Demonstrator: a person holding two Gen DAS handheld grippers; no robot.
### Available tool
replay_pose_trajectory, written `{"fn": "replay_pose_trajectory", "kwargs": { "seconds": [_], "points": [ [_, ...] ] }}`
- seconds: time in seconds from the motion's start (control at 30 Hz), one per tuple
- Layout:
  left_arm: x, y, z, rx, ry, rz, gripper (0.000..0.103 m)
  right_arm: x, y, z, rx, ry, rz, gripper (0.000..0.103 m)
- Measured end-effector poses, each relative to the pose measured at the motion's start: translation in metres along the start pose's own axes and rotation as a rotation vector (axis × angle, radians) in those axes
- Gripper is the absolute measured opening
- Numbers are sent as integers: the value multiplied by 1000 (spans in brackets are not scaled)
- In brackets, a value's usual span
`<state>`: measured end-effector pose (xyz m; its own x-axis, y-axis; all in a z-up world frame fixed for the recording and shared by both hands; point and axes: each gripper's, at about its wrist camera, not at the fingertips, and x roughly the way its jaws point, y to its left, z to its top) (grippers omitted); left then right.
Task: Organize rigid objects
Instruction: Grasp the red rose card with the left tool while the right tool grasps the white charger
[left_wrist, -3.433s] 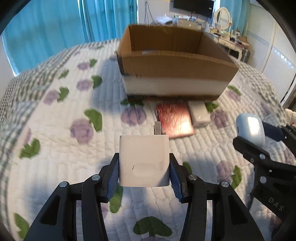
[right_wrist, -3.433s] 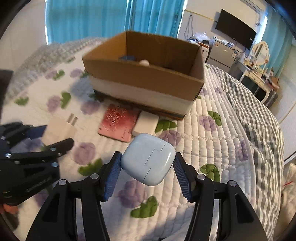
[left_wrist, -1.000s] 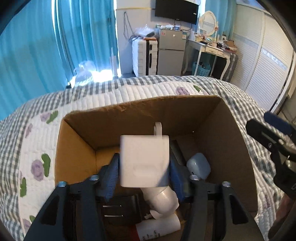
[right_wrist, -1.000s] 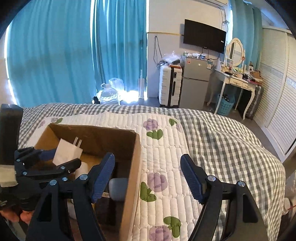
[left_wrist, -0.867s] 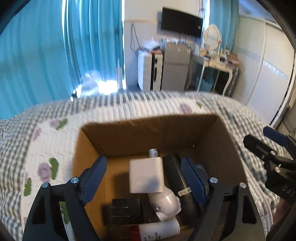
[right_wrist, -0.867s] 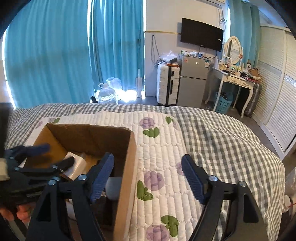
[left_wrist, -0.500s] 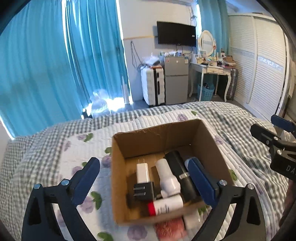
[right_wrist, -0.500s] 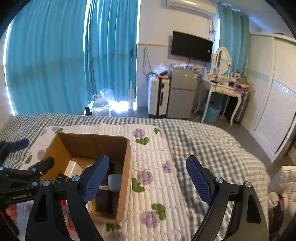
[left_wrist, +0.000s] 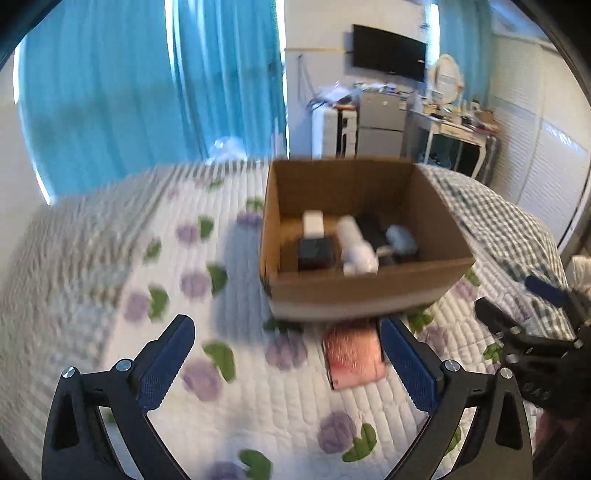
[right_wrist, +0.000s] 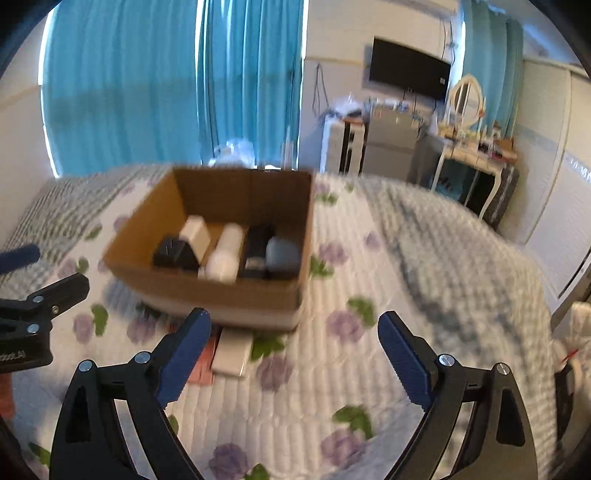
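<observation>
A brown cardboard box (left_wrist: 369, 291) (right_wrist: 221, 295) stands on the quilted bed. In it lie a white charger (left_wrist: 312, 222) (right_wrist: 195, 232), a black adapter (left_wrist: 316, 252), a white bottle (left_wrist: 356, 248) (right_wrist: 225, 256), a black item and a pale blue earbud case (left_wrist: 402, 238) (right_wrist: 282, 254). In front of the box lie a red-brown card (left_wrist: 352, 352) and a white bar (right_wrist: 232, 352). My left gripper (left_wrist: 286, 363) is open and empty, above the bed before the box. My right gripper (right_wrist: 295, 354) is open and empty, to the box's right front.
The floral quilt (left_wrist: 184, 295) covers the bed, with a grey checked blanket (right_wrist: 461, 258) on the right. Blue curtains, a fridge, a suitcase and a dressing table stand beyond the bed. The frames are motion blurred.
Both grippers carried their objects over the box and let them go there. Both have since pulled back and lower toward the bed in front of the box, jaws wide open.
</observation>
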<state>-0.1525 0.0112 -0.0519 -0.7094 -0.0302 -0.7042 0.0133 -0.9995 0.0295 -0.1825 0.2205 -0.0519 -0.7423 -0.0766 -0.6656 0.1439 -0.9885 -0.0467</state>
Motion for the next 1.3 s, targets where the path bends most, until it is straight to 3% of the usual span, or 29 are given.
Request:
{"fn": "replay_pose_trajectory", "kwargs": {
  "seconds": [0.23,0.4,0.53,0.57,0.63,0.7,0.83,1.07,1.3],
  "points": [
    [45,10,-43,-18,26,67,103,71,19,-43,-13,186,49,92],
    [59,18,-52,-46,72,61,102,100,29,-46,7,236,113,92],
    [61,22,-54,-70,81,57,102,126,39,-49,-40,285,117,79],
    [60,22,-55,-72,81,60,102,127,36,-51,-32,286,123,78],
    [60,22,-55,-73,80,60,103,122,35,-52,-49,285,98,57],
    [60,22,-55,-69,86,55,103,115,38,-55,-86,283,95,44],
    [60,18,-57,-48,90,54,102,103,45,-64,-148,266,34,43],
    [66,10,-62,-16,109,59,103,123,42,-64,-103,268,91,45],
    [71,-20,-60,58,150,14,103,74,28,-66,-85,197,65,42]
  ]
}}
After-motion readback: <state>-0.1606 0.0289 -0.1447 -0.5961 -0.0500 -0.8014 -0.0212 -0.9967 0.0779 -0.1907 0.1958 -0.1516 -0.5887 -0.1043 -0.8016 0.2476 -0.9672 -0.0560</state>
